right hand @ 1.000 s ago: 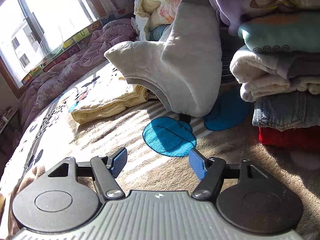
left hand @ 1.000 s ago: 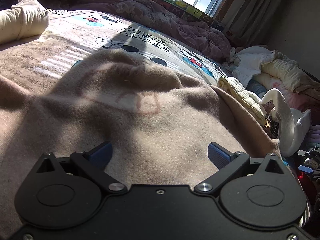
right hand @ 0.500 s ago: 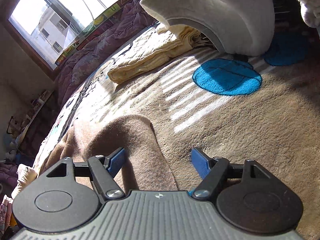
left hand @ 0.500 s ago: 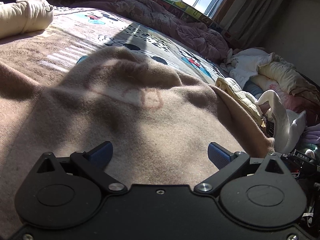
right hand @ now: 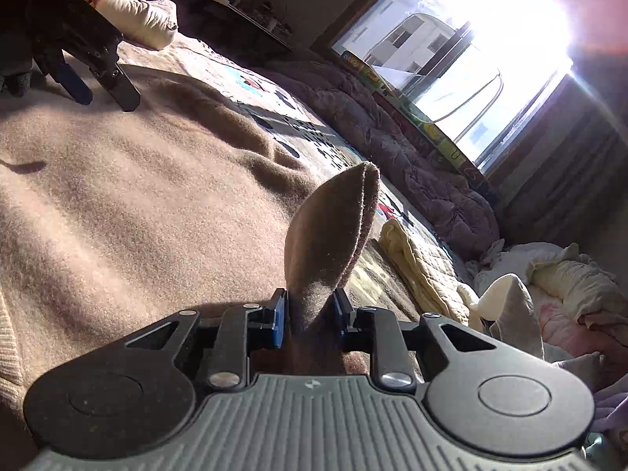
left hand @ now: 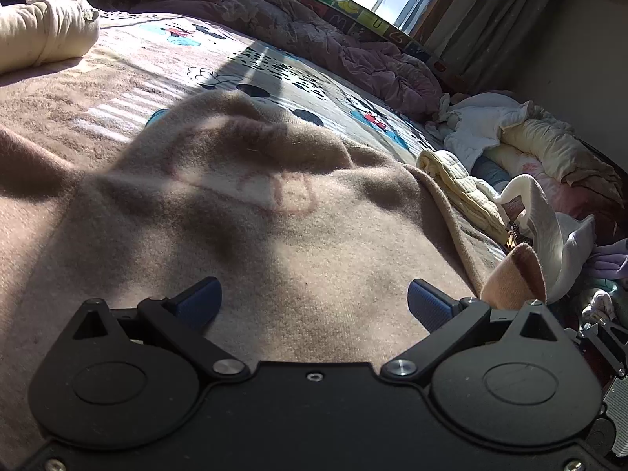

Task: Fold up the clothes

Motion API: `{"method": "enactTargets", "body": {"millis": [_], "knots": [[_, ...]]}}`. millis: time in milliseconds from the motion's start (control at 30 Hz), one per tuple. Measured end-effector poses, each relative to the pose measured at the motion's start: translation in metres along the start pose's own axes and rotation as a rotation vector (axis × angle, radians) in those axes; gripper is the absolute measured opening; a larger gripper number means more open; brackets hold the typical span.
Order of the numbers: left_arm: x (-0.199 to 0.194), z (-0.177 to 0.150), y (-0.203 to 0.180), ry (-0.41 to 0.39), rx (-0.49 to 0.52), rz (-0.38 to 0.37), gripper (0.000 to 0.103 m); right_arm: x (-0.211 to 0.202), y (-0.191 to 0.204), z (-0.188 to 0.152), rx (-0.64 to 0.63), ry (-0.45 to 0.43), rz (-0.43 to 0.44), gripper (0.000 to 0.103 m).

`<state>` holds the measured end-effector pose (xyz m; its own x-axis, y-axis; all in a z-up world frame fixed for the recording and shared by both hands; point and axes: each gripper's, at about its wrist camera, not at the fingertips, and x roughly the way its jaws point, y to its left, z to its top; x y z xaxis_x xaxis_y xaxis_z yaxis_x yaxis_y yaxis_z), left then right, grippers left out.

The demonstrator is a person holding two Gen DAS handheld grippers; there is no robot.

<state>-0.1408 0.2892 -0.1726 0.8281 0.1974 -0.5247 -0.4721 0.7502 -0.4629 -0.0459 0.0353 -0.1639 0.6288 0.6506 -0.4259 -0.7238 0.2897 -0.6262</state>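
Observation:
A tan fleece garment [left hand: 251, 235] lies spread on the bed and fills most of both views [right hand: 129, 196]. My left gripper [left hand: 314, 300] is open just above it, with nothing between its blue pads. It also shows at the top left of the right wrist view [right hand: 98, 90], hovering over the garment's far side. My right gripper [right hand: 310, 314] is shut on a fold of the garment's edge [right hand: 333, 231], which stands up between the pads. That lifted edge shows at the right of the left wrist view [left hand: 510, 278].
A folded yellow quilted cloth [left hand: 459, 188] lies beyond the garment's right edge. A heap of white and cream clothes [left hand: 522, 145] sits by the wall. A purple quilt [left hand: 314, 31] runs along the window. A cream bundle [left hand: 43, 35] lies at far left.
My right gripper has swung left from the clothes pile to the garment's edge, closed on it and lifted a fold. My left gripper stayed open over the garment.

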Motion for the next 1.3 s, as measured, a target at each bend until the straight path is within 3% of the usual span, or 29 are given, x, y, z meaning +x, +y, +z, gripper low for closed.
{"method": "enactTargets", "body": {"millis": [133, 233, 367, 467, 667, 733, 767, 800, 867, 933, 1067, 1167, 1300], "knots": [[-0.004, 0.002, 0.004, -0.007, -0.012, 0.001, 0.102, -0.037, 0.041, 0.008, -0.182, -0.097, 0.094, 0.047], [-0.007, 0.003, 0.010, -0.011, -0.034, -0.003, 0.102, -0.072, 0.046, 0.012, -0.163, -0.149, 0.121, 0.051], [-0.009, 0.005, 0.014, -0.011, -0.064, -0.015, 0.102, -0.092, 0.024, 0.008, -0.090, -0.139, 0.059, 0.066], [-0.009, 0.005, 0.013, -0.010, -0.070, -0.015, 0.102, -0.083, -0.002, -0.002, -0.072, -0.059, 0.026, 0.074], [-0.003, 0.004, 0.004, -0.001, -0.073, -0.023, 0.102, -0.047, -0.020, -0.009, -0.058, 0.058, 0.046, 0.062], [-0.002, 0.002, 0.000, 0.000, -0.061, -0.018, 0.102, -0.031, -0.019, -0.010, -0.061, 0.094, 0.062, 0.047], [-0.002, 0.001, -0.001, 0.001, -0.058, -0.016, 0.102, -0.023, -0.019, -0.011, -0.051, 0.113, 0.072, 0.028], [-0.003, 0.001, -0.001, 0.000, -0.056, -0.015, 0.102, -0.016, -0.023, -0.013, -0.006, 0.133, 0.087, 0.011], [-0.005, 0.001, 0.000, -0.001, -0.063, -0.022, 0.102, -0.006, -0.032, -0.020, 0.089, 0.151, 0.089, 0.006], [-0.007, 0.001, 0.001, -0.003, -0.069, -0.027, 0.102, -0.010, -0.058, -0.029, 0.304, 0.124, 0.071, 0.006], [-0.009, 0.002, 0.006, -0.003, -0.086, -0.032, 0.102, -0.013, -0.142, -0.101, 1.151, 0.091, 0.058, 0.006], [-0.008, 0.003, 0.010, 0.003, -0.095, -0.038, 0.102, -0.007, -0.162, -0.179, 1.596, 0.149, 0.081, 0.006], [-0.009, 0.003, 0.009, 0.003, -0.094, -0.042, 0.102, -0.014, -0.151, -0.204, 1.636, 0.134, 0.067, 0.011]]}}
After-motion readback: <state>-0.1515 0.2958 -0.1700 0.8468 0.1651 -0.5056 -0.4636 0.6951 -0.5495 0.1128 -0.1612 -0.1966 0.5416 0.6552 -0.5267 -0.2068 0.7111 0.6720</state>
